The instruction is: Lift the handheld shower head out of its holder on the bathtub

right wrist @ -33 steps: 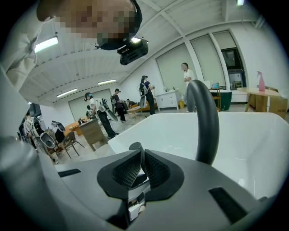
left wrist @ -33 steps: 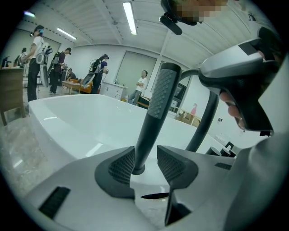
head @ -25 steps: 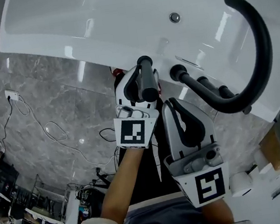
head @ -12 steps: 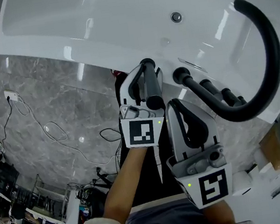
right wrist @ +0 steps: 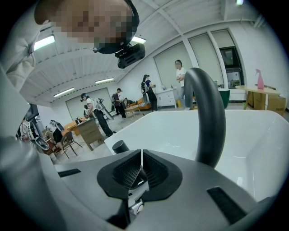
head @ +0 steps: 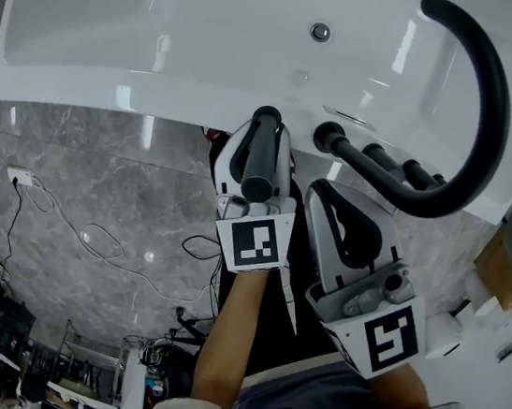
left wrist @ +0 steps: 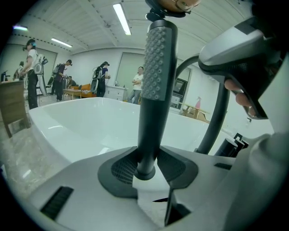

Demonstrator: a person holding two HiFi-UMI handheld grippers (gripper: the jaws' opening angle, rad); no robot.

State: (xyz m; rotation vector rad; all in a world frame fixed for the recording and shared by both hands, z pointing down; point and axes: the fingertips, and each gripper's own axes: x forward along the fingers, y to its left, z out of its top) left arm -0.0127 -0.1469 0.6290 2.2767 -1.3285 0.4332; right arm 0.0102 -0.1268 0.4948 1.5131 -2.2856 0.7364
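Head view: the left gripper is clamped on the shower head, a dark stick-shaped wand. Its far end sits at the rim of the bathtub and its near end points back at the person. The holder is hidden under gripper and wand, so I can't tell whether the wand is clear of it. The right gripper hangs just beside it with its jaws together, holding nothing. The black spout and a black knob stand close to the right. The tub looks dry and empty, with only a round metal fitting on its wall.

Left gripper view: the jaws pinch the wand near its plain end. The nubbed spray length sticks far out past them. Risk: with the grip that close to one end, the long free part could lever and slip or twist. No hose shows. If one is attached, it could tug or snag during the lift.

Right gripper view: the pads meet with nothing between them. The spout and knob are near. Risk: a sideways lift could knock the wand into them or into this idle gripper.
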